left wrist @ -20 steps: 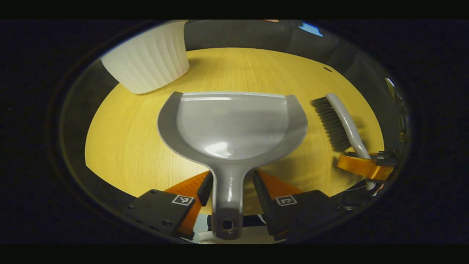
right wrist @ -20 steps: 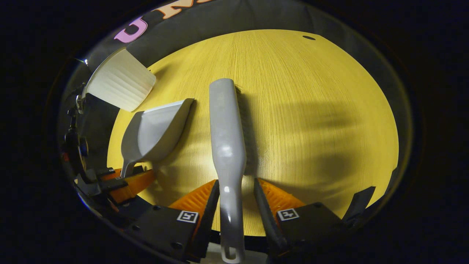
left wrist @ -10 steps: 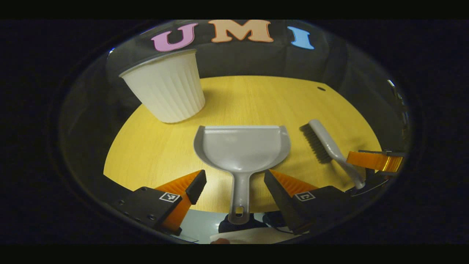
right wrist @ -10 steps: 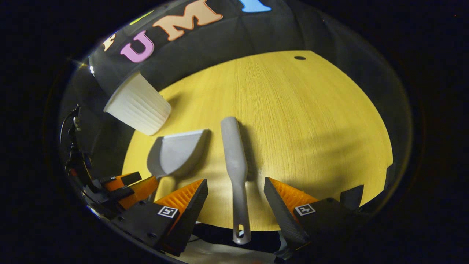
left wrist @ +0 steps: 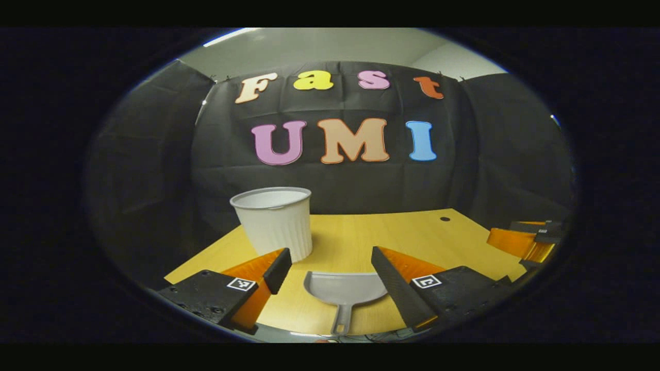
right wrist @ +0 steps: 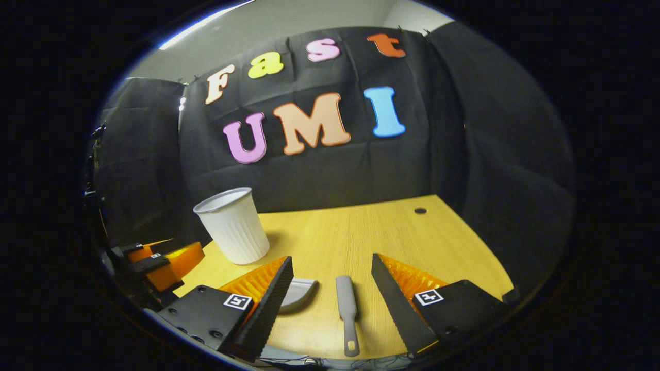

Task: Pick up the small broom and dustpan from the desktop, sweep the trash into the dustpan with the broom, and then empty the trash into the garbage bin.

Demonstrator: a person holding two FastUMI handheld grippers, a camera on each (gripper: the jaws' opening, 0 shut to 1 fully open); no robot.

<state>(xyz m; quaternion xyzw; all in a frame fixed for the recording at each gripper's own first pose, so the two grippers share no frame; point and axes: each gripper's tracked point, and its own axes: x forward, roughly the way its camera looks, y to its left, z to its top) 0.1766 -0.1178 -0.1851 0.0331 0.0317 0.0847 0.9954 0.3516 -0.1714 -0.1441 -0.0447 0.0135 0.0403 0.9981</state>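
Dustpan (left wrist: pixel 344 291): laid flat on the counter (left wrist: pixel 361 232), ahead of the left hand-held gripper (left wrist: pixel 330 270), fingers spread, nothing held. Broom (right wrist: pixel 346 306): ahead of the right hand-held gripper (right wrist: pixel 331 278), likewise spread. Garbage bin (left wrist: pixel 273 221): beyond, left. Handles are best straddled squarely before closing.

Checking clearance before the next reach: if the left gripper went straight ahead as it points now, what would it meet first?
Probably the booth's wall; the dustpan lies lower, the garbage bin left. Depth is uncertain.
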